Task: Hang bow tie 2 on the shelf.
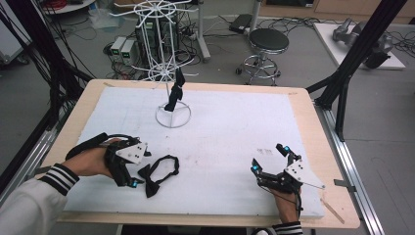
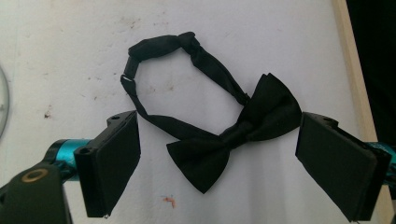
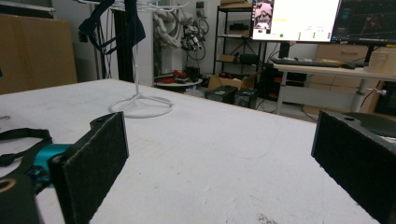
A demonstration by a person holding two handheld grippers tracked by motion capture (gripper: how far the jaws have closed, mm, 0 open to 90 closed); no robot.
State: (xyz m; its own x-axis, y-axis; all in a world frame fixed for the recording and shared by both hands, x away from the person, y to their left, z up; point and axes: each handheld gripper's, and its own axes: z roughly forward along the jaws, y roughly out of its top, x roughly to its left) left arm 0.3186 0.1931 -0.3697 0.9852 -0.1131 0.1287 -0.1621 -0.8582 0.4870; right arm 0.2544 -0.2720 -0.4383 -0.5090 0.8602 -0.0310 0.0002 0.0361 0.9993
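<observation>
black fabric bow tie (image 2: pixel 233 135) with looped neck strap lies flat on white foam table cover (image 1: pixel 220 147), between wide-open left gripper (image 2: pixel 217 158) jaws. soft, light, limp; likely best pinched at centre knot. right gripper (image 1: pixel 269 159) wide open, well apart.

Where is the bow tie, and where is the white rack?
bow tie (image 2: pixel 233 140), left gripper view, on its middle knot.
white rack (image 1: pixel 173 117), high view, on its round base ring.

In the right gripper view the top edge cuts off the white rack (image 3: pixel 136 56), and the dark cloth (image 3: pixel 112 21) hanging on it is too unclear to identify.
</observation>
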